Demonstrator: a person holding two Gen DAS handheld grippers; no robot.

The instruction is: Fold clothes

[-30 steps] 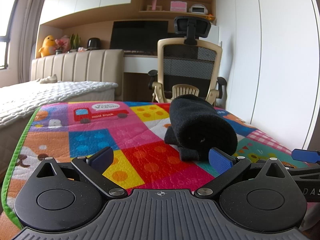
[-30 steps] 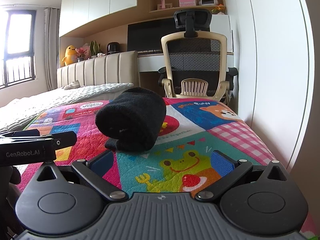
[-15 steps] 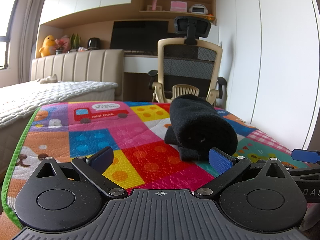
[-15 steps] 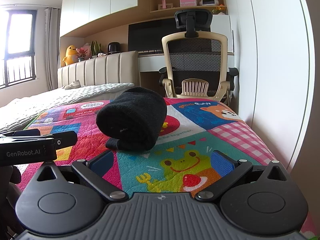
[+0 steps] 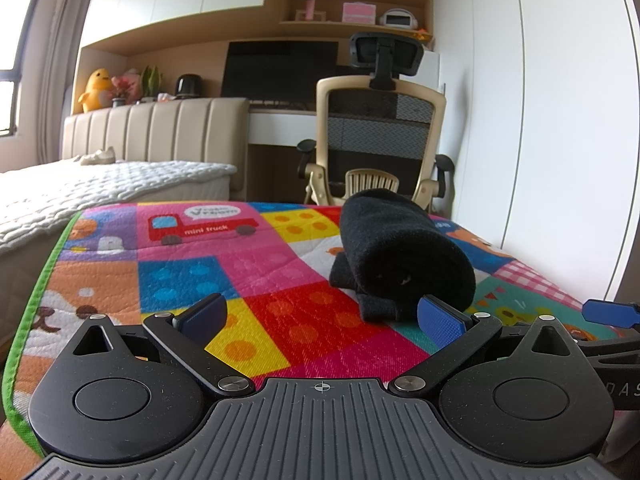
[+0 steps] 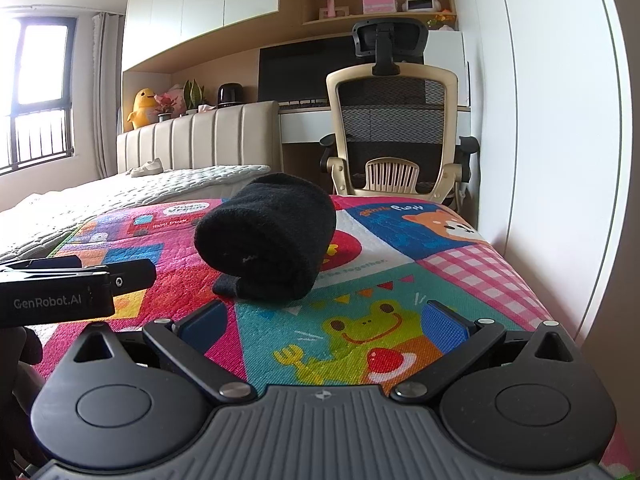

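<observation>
Left tongs [image 5: 322,312]: spread wide, nothing gripped, blue pads clear of the cloth. Right tongs [image 6: 324,322]: likewise wide apart and empty.

Black rolled garment [image 5: 404,256] lies on the colourful play mat [image 5: 180,276], just beyond the left tongs' right-hand pad [image 5: 440,314], ahead of both tongs. A loose flap pokes from under the roll's near end.

Right wrist view alone shows the frog print [image 6: 368,336] just nearer than the roll [image 6: 268,240], and the left tool body left of it. Left wrist view alone shows the mini truck print [image 5: 200,226] left of the roll.
</observation>
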